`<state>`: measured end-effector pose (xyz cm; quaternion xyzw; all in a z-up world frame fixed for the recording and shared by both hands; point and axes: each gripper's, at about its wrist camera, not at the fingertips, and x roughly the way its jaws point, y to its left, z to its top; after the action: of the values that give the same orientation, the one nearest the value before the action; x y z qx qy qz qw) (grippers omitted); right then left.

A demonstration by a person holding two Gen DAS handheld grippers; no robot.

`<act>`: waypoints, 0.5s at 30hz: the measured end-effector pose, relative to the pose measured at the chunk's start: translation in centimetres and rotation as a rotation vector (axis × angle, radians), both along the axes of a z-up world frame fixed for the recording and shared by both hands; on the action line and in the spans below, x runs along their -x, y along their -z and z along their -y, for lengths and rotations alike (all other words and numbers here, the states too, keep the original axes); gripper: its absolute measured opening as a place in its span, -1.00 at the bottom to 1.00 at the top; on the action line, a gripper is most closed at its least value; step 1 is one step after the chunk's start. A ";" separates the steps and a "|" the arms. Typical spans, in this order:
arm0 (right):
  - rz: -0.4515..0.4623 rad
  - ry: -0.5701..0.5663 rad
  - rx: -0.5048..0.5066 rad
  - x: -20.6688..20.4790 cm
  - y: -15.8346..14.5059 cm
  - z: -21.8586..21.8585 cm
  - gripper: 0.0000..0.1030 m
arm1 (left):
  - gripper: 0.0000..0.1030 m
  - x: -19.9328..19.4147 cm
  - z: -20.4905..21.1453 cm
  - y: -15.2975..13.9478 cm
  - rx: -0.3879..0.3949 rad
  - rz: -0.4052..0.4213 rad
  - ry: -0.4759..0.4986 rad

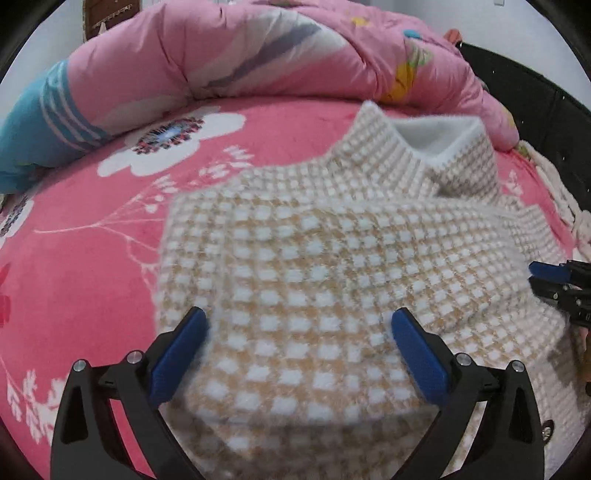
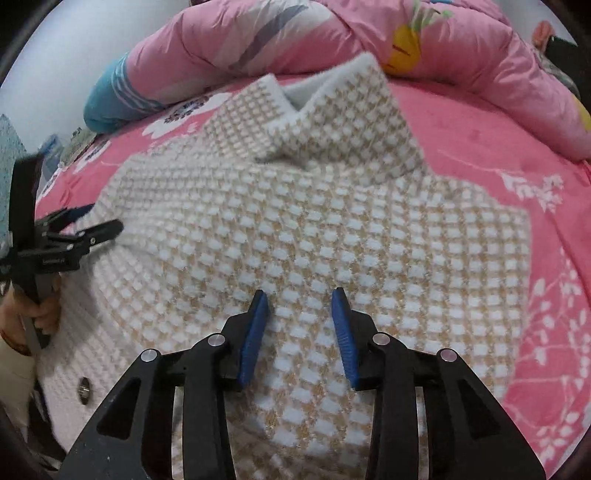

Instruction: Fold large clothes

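Both claws hang over the checked coat point(image 2: 332, 229) on the bed point(image 2: 480, 122): left claw point(image 1: 299, 328) spread wide, right claw point(image 2: 300, 306) partly apart, nothing gripped. A folded layer lies beneath them, collar point(image 2: 314, 92) beyond. Next, I'd guess, comes pinching an edge for another fold.

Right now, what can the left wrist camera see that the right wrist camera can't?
Only the left wrist view shows a brown patterned object by the wall at top left.

Only the right wrist view shows a person's hand holding the left gripper, plus a dark round button on the garment.

Both show the beige-and-white checked fleece garment, the pink flowered bedsheet, the pink puffy quilt and the blue striped pillow.
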<state>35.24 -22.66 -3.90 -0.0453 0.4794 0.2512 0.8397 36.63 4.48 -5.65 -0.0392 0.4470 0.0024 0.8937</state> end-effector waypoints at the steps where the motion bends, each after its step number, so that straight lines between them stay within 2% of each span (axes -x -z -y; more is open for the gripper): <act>1: 0.021 -0.008 -0.015 0.2 -0.9 -0.2 -0.33 | 0.92 0.3 -0.1 -0.5 0.009 0.020 0.007; 3: 0.045 -0.055 -0.080 -0.1 -2.5 -1.5 -0.32 | 0.92 1.1 -0.5 -2.1 0.015 0.092 0.025; 5: 0.064 -0.097 -0.120 -0.2 -2.9 -3.0 -0.32 | 0.92 1.5 -0.6 -3.0 0.015 0.119 0.021; 6: 0.054 -0.118 -0.120 -0.5 -2.3 -4.4 -0.32 | 0.92 1.4 -0.8 -3.0 0.014 0.108 0.005; 8: -0.032 -0.118 -0.059 -1.9 1.1 -6.7 -0.32 | 0.92 1.2 -1.1 -2.5 0.031 0.086 -0.008; 9: -0.047 -0.102 -0.042 -2.4 2.7 -7.3 -0.32 | 0.92 1.2 -1.2 -2.3 0.043 0.082 -0.012; 10: -0.035 -0.097 -0.053 -2.5 2.7 -7.2 -0.31 | 0.92 1.2 -1.3 -2.1 0.053 0.081 -0.010; 13: -0.079 -0.041 -0.102 -2.3 0.5 -6.0 -0.28 | 0.92 1.9 -0.5 -2.8 0.121 0.123 0.058; 15: -0.045 -0.006 -0.126 -0.7 -1.6 -4.5 -0.12 | 0.92 1.8 0.5 -3.0 0.128 0.116 0.104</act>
<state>35.94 -18.15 -2.33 0.0118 0.4813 0.2843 0.8291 34.87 4.01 -2.65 -0.0730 0.3953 -0.0750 0.9126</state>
